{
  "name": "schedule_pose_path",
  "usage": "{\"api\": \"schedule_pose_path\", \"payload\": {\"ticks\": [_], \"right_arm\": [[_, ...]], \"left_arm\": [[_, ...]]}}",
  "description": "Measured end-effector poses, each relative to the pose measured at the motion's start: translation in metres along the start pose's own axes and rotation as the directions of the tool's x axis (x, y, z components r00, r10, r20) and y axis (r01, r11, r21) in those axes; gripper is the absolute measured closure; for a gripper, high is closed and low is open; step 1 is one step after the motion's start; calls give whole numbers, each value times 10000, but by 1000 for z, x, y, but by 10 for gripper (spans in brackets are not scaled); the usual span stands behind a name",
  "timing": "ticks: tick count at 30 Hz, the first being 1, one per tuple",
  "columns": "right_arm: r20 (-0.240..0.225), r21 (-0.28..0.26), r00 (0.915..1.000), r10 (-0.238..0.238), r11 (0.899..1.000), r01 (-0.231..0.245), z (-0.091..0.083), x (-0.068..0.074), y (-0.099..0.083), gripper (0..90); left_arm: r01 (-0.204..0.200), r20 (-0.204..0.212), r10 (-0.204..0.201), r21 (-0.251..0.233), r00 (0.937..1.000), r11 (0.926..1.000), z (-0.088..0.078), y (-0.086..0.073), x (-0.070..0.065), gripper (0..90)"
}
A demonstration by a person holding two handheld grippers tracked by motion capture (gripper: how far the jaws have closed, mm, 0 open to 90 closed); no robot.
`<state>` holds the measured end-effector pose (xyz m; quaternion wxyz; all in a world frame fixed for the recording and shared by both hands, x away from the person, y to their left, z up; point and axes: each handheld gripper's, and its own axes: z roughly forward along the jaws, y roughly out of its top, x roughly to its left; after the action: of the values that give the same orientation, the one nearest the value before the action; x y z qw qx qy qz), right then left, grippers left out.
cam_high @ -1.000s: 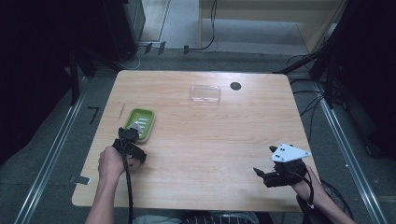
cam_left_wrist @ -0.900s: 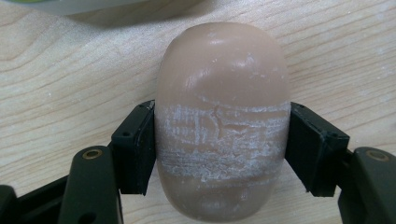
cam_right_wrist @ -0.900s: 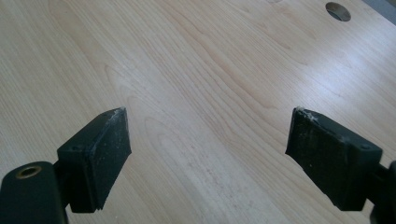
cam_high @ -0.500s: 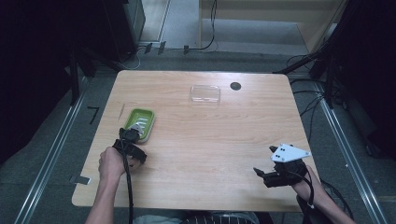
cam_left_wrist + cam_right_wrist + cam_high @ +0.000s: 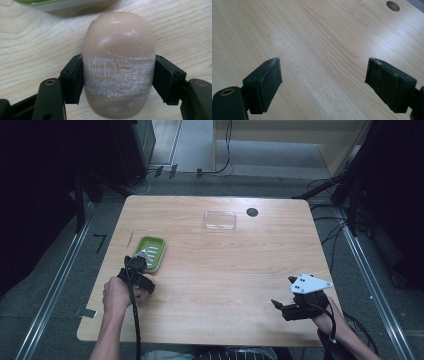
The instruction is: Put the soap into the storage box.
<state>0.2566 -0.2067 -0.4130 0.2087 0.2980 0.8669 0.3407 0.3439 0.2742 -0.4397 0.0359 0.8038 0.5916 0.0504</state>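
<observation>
The left gripper (image 5: 117, 82) clamps a smooth beige soap bar (image 5: 118, 65) across its middle, probably slippery yet firm, while the right gripper (image 5: 323, 85) stands wide open

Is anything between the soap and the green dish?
No. The left gripper holds the soap just short of the green dish, with bare table between them.

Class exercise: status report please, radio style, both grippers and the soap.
Left gripper shut on soap bar, beside green dish. Right gripper open, empty. Nothing in the way.
</observation>
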Motion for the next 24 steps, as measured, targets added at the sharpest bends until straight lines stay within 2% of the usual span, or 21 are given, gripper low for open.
{"api": "schedule_pose_path", "payload": {"ticks": [10,24], "right_arm": [[26,2,10000,40,10000,-40,0,0,0,137],[14,-6,10000,21,10000,-21,0,0,0,136]], "left_arm": [[-158,-60,156,-373,9999,9992,-14,5,-1,341],[-117,-105,108,-849,9999,9963,-27,14,0,341]]}}
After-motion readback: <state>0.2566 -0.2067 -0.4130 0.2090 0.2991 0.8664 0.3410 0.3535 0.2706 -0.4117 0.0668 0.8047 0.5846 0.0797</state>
